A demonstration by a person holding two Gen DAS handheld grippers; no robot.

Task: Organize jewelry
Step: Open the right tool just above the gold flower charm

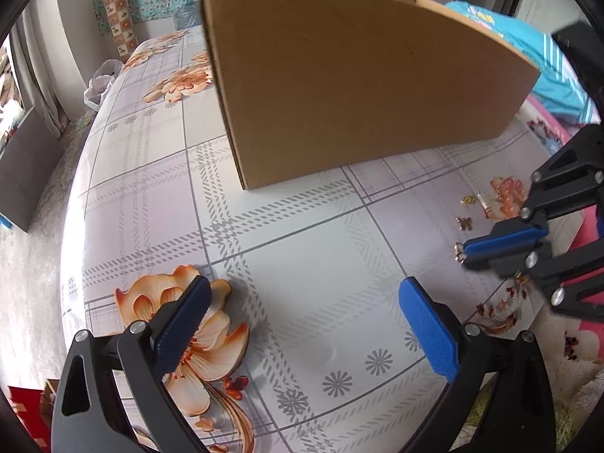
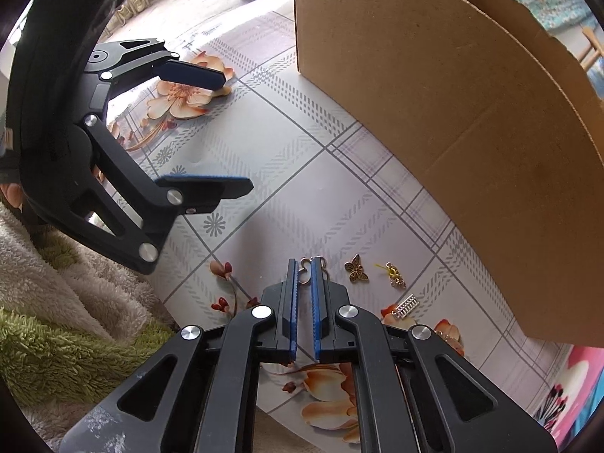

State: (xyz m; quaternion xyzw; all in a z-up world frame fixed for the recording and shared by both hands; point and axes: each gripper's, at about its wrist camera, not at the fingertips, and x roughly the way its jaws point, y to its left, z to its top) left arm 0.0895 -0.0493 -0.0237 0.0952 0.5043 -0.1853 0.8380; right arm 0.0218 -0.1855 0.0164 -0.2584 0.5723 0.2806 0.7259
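Note:
My right gripper [image 2: 306, 270] is shut on a small gold wire-loop charm [image 2: 310, 266], which pokes out at its tips on the tablecloth. It shows in the left wrist view [image 1: 463, 253] too, the charm [image 1: 459, 253] at its tip. Beside it lie a bronze butterfly charm [image 2: 356, 269], a gold chain piece with a yellow tag [image 2: 394, 275] and a silver rhinestone bar [image 2: 406, 306]. A brown cardboard box [image 1: 362, 83] stands behind them. My left gripper [image 1: 302, 302] is open and empty, hovering over the cloth to the left.
The table [image 1: 302, 249] wears a glossy grey plaid cloth with orange flowers. A fluffy green and white blanket [image 2: 68, 313] lies past its near edge. Pink and turquoise fabrics [image 1: 543, 60] lie to the right of the box.

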